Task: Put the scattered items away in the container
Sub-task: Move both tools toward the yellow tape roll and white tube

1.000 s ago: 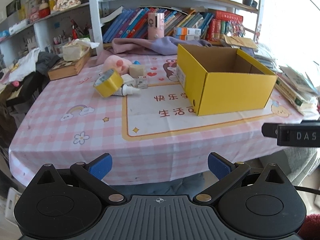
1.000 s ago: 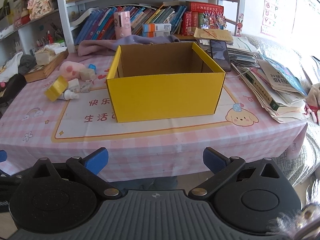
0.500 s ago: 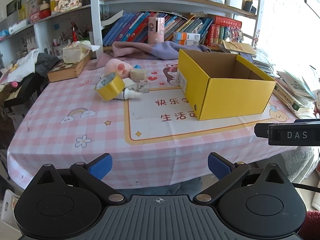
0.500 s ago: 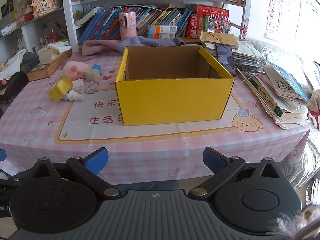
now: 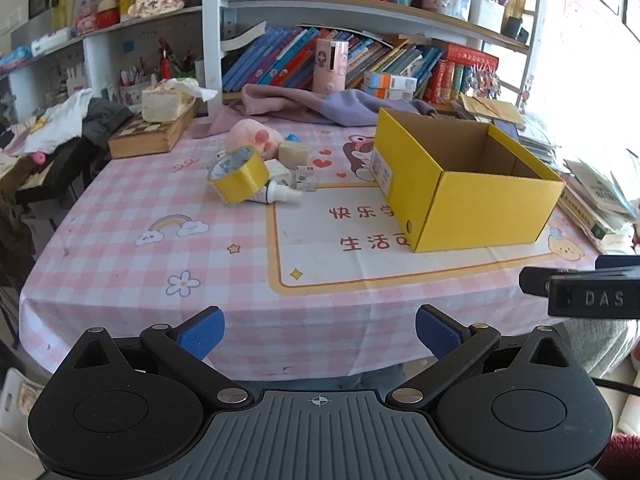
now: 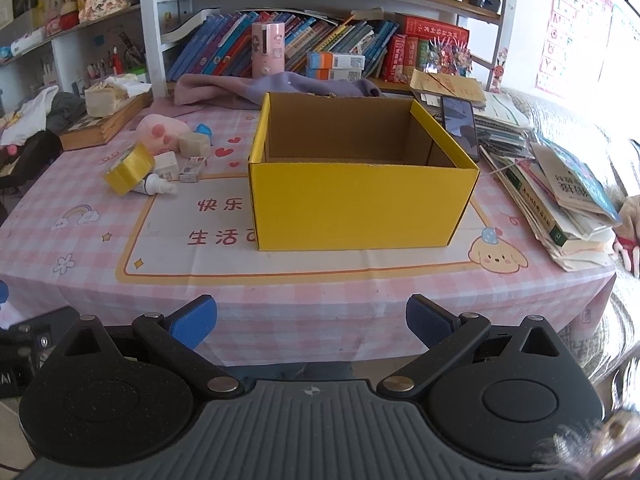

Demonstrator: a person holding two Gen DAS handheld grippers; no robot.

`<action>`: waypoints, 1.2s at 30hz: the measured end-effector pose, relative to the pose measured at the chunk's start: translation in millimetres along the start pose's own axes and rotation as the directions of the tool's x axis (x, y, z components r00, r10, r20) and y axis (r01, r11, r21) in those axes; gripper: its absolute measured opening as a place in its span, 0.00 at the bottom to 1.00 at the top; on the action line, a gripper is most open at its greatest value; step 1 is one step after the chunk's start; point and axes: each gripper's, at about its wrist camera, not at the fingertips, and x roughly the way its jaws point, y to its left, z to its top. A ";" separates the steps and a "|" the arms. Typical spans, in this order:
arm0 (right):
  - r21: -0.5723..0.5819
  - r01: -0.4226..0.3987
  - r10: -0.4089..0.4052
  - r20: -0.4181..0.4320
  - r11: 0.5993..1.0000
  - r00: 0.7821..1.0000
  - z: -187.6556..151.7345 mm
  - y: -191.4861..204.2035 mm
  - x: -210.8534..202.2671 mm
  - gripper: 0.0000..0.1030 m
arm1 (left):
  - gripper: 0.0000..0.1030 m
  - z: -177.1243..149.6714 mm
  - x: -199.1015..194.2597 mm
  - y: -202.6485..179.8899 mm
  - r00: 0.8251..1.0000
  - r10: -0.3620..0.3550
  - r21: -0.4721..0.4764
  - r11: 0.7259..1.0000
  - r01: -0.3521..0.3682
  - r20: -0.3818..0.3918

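Observation:
An open yellow cardboard box (image 5: 480, 200) (image 6: 360, 204) stands on the pink checked tablecloth, and its inside looks bare. Left of it lies a cluster: a yellow tape roll (image 5: 239, 176) (image 6: 129, 169), a small white bottle (image 5: 280, 195) (image 6: 158, 187), little white boxes (image 5: 306, 178) (image 6: 190, 172), a beige block (image 5: 294, 153) (image 6: 194, 144), a pink plush (image 5: 252, 136) (image 6: 158, 133) and a blue piece (image 5: 292, 137). My left gripper (image 5: 320, 330) hangs open before the table's near edge, holding nothing. My right gripper (image 6: 312, 322) is open too, facing the box's front wall.
A purple cloth (image 5: 320, 102) and a wooden chessboard case (image 5: 152, 138) with a tissue box lie at the back. Stacked books (image 6: 560, 200) and a phone (image 6: 460, 124) crowd the right side. Bookshelves rise behind. The right gripper's body (image 5: 588, 296) shows at the left view's right edge.
Both grippers have risen and tilted slightly, so the table and box sit lower in view. Both stay open; nothing on the table has moved.

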 end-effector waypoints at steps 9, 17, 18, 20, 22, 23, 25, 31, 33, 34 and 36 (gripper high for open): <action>-0.063 0.021 -0.021 0.009 0.998 1.000 4.9 4.0 -7.6 0.99 | 1.00 0.9 -0.2 -1.0 1.000 -0.014 -0.037 0.999 0.015 0.028; -0.064 0.006 -0.006 0.002 0.998 1.000 6.3 7.9 -0.4 0.99 | 1.00 3.4 6.8 1.5 0.999 -0.022 -0.035 0.999 0.023 0.026; -0.059 0.003 -0.002 0.002 0.998 1.000 6.6 8.0 0.4 0.99 | 1.00 3.7 7.1 2.8 0.999 -0.019 -0.036 0.999 0.020 0.027; -0.056 -0.003 0.003 -0.005 0.998 1.000 7.0 9.7 2.8 0.98 | 1.00 4.2 7.6 6.2 1.000 -0.009 -0.040 0.999 0.011 0.030; -0.060 -0.009 0.008 -0.013 0.998 1.000 7.6 13.2 5.4 0.97 | 1.00 3.8 6.1 9.4 0.999 0.005 -0.043 0.999 -0.003 0.043; -0.062 -0.014 0.013 -0.015 0.998 1.000 7.8 15.4 6.1 0.96 | 1.00 3.7 4.9 10.9 0.999 0.013 -0.042 0.999 -0.011 0.053; -0.069 -0.027 0.026 -0.016 0.997 1.000 8.9 20.5 7.5 0.96 | 1.00 3.6 2.7 14.2 0.998 0.021 -0.040 0.999 -0.018 0.063; -0.113 -0.084 0.081 -0.030 0.990 0.996 10.4 37.9 11.7 0.92 | 0.99 3.4 -2.9 25.4 0.997 0.041 -0.059 0.998 -0.037 0.062; -0.118 -0.097 0.094 -0.029 0.988 0.995 11.3 41.9 13.2 0.92 | 0.99 2.3 -4.6 27.0 0.997 0.045 -0.054 0.998 -0.042 0.066; -0.119 -0.103 0.100 -0.029 0.988 0.995 11.6 43.4 13.9 0.92 | 0.99 1.8 -5.9 27.5 0.996 0.046 -0.048 0.998 -0.042 0.071; -0.123 -0.115 0.112 -0.028 0.986 0.993 12.4 46.3 15.5 0.91 | 0.99 1.4 -7.8 28.0 0.996 0.049 -0.035 0.998 -0.046 0.075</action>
